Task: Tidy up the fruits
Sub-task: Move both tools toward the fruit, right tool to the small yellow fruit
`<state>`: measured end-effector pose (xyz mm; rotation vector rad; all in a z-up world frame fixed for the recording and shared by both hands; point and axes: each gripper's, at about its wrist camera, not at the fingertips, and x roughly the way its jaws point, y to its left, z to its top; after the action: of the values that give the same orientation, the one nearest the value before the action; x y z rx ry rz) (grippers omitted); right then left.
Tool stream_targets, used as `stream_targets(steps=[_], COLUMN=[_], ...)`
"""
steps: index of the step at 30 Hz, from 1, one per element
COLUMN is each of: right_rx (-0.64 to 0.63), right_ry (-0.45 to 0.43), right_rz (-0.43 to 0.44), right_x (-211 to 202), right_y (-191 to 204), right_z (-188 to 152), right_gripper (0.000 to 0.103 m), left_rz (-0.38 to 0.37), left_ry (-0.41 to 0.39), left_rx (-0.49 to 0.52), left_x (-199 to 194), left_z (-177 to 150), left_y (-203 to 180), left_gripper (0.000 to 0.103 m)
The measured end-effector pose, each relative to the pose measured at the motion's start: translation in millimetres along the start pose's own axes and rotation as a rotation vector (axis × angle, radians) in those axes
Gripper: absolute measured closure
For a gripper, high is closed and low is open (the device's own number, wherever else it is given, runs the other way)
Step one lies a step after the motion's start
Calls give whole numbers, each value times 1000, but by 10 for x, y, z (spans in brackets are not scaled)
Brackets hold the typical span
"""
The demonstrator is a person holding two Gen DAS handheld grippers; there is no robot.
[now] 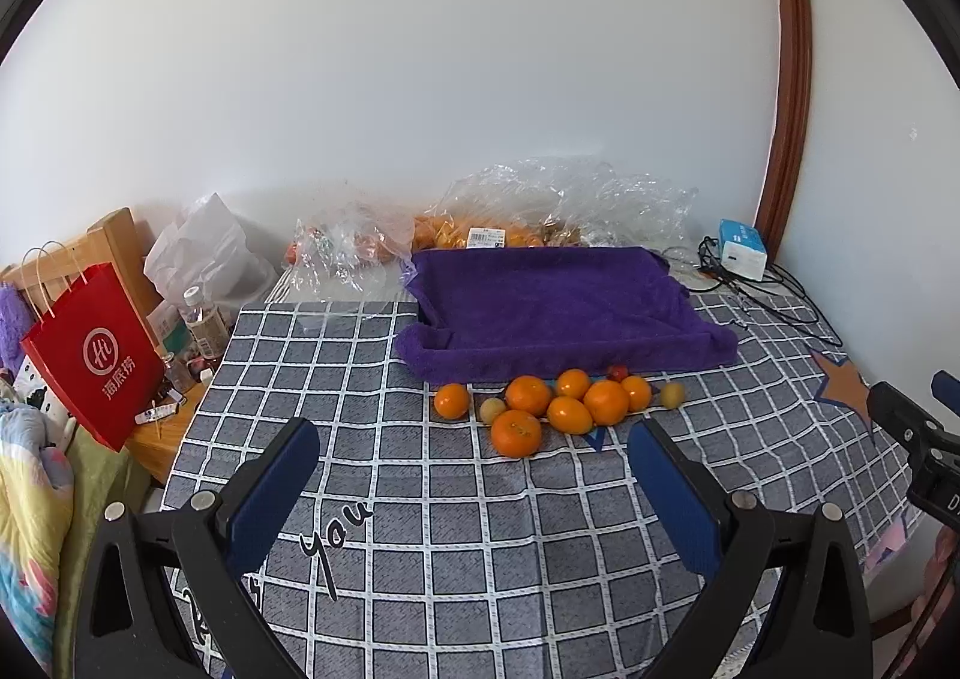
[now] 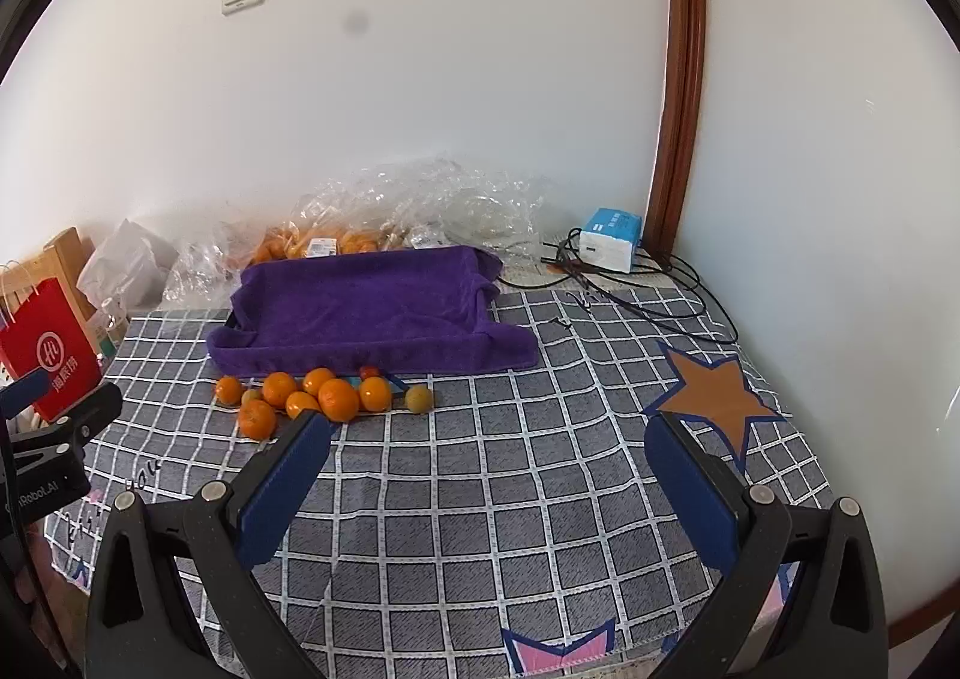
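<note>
Several oranges [image 1: 528, 397] [image 2: 336, 398] lie in a cluster on the checked cloth, along with small yellowish fruits [image 1: 672, 394] [image 2: 419, 398] and a small red one [image 1: 617, 372]. Just behind them sits a tray draped in a purple towel [image 1: 558, 313] [image 2: 366, 307]. My left gripper [image 1: 474, 439] is open, a little in front of the cluster, nothing between its fingers. My right gripper [image 2: 489, 433] is open too, to the right of the fruit and nearer than it. Each gripper shows at the edge of the other's view.
Clear plastic bags [image 1: 540, 211] [image 2: 390, 211] holding more oranges lie against the wall behind the tray. A blue-white box [image 1: 743, 250] [image 2: 609, 238] with black cables sits at the back right. A red paper bag [image 1: 96, 361] and bottles stand off the left edge.
</note>
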<state>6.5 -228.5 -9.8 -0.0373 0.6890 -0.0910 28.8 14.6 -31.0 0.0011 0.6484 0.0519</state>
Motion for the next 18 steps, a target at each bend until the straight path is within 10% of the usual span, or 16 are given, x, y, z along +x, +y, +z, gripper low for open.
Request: stream_targets(steps=[18], right_rx=[-30], right_ry=[132], right_rz=[70], right_x=[1286], right_y=[74], right_z=[-195], right_gripper=[8], left_rz=[-8], left_ry=[133], left_rx=[26], left_x=[963], left_z=[-173], left_y=[166], left_gripper=[10])
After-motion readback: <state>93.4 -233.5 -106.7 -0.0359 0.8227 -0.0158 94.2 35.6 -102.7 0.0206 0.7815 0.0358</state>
